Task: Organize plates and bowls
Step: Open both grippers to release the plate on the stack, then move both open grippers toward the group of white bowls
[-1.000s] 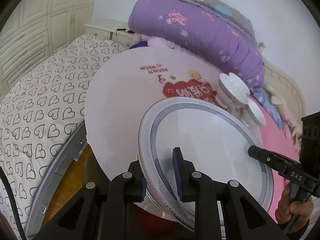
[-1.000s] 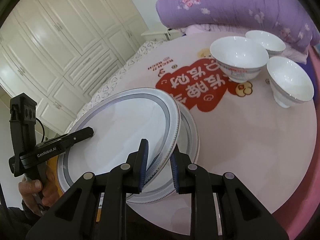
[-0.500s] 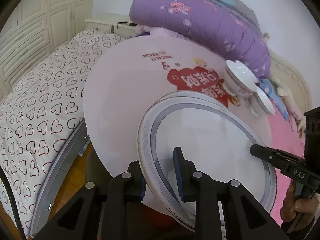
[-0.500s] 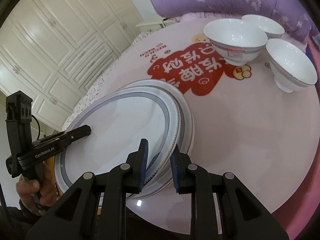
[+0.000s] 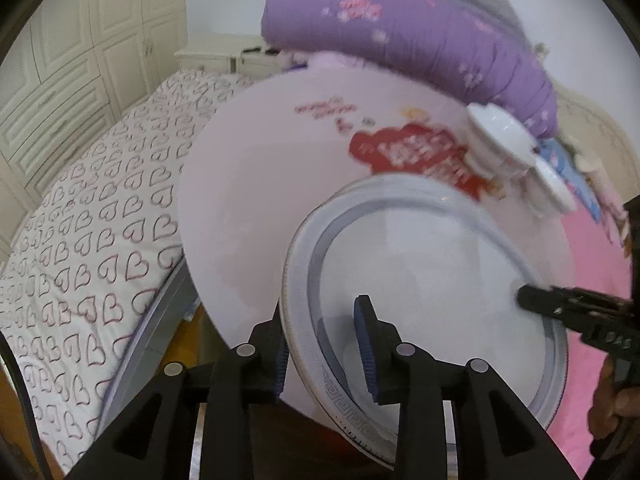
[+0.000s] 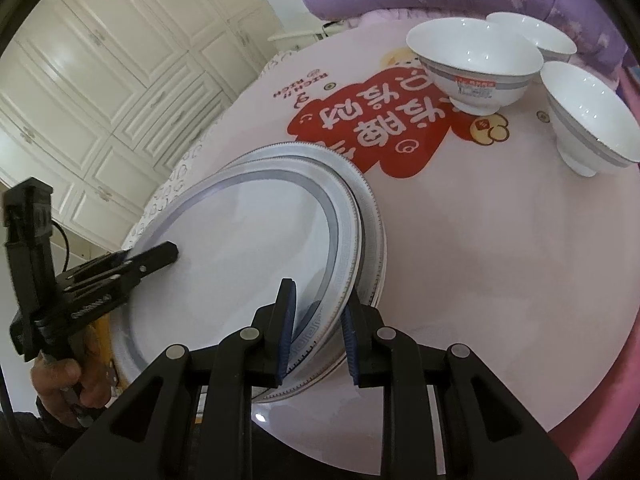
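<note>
A white plate with a grey-blue rim [image 5: 420,280] [image 6: 240,260] lies tilted on a second matching plate [image 6: 374,232] at the near edge of the round pink table [image 6: 480,280]. My left gripper [image 5: 322,352] has the top plate's rim between its jaws; they are opening and the upper pad stands off the plate. My right gripper [image 6: 318,326] is shut on the opposite rim. Each gripper shows in the other's view: the left gripper [image 6: 168,254], the right gripper [image 5: 528,298]. Three white bowls [image 6: 476,60] [image 6: 536,36] [image 6: 588,112] stand at the table's far side.
A bed with a heart-print sheet [image 5: 100,220] lies left of the table, and a rolled purple duvet [image 5: 400,40] lies behind it. A pink blanket [image 5: 592,260] lies to the right. Cream wardrobes [image 6: 100,80] line the wall. A hand [image 6: 68,384] holds the left gripper.
The top plate has come down and now nearly covers the lower plate. Both grippers sank with it. The left jaws stand wider apart than before.
</note>
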Demonstrator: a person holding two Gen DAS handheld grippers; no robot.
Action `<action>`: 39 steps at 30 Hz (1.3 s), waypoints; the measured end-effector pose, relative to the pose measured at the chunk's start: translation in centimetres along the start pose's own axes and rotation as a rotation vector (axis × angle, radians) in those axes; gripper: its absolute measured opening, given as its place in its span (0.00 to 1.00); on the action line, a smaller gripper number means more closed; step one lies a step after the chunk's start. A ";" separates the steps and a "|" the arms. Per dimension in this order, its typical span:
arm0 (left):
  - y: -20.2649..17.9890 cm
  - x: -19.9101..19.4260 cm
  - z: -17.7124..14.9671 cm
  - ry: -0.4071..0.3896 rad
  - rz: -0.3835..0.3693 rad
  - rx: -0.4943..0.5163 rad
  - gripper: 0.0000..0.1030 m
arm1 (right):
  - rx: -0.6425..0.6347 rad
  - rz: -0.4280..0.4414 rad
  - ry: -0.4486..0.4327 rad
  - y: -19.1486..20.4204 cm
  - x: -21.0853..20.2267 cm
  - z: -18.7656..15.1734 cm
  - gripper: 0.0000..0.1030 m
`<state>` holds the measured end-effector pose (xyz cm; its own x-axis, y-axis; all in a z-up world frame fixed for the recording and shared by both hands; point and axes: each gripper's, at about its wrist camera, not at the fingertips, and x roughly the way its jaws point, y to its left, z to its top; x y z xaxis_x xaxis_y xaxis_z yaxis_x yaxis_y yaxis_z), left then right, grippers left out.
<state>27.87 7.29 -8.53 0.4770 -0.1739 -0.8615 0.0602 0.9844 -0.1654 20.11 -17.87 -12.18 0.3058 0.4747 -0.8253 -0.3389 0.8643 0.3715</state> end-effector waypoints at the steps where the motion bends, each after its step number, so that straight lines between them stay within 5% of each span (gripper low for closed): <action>1: 0.2 0.6 -0.1 0.022 0.003 -0.004 0.26 | 0.001 0.005 0.000 0.0 0.0 0.0 0.24; 13: 0.9 2.3 0.7 0.032 -0.041 -0.003 0.32 | -0.022 -0.052 -0.014 -0.1 -0.4 0.6 0.25; 15: 0.9 2.4 0.6 0.034 -0.036 -0.002 0.33 | -0.045 -0.102 -0.022 0.3 -0.6 0.6 0.36; 22: 1.1 2.6 0.7 0.034 -0.042 -0.006 0.36 | -0.072 -0.134 -0.045 0.5 -0.8 0.9 0.44; 24: 1.2 2.5 0.7 0.033 -0.030 -0.011 0.45 | -0.063 -0.148 -0.066 0.2 -1.1 1.0 0.75; 27: 1.6 2.3 0.7 0.021 -0.014 -0.030 0.77 | -0.041 -0.157 -0.114 -0.3 -1.6 1.1 0.95; 28: 1.8 2.1 0.8 0.005 -0.007 -0.040 0.90 | -0.033 -0.155 -0.124 -0.5 -1.7 1.1 0.98; 30: 1.8 1.6 0.8 -0.019 0.008 -0.049 0.99 | -0.019 -0.155 -0.131 -0.8 -1.6 1.2 1.00; 39: 1.6 -0.1 1.2 -0.054 0.012 -0.079 0.99 | -0.004 -0.141 -0.146 -0.7 -1.0 1.5 1.00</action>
<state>28.97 8.91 -8.14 0.5240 -0.1584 -0.8368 -0.0137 0.9809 -0.1942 21.39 -18.65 -10.96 0.4757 0.3682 -0.7988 -0.2869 0.9235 0.2547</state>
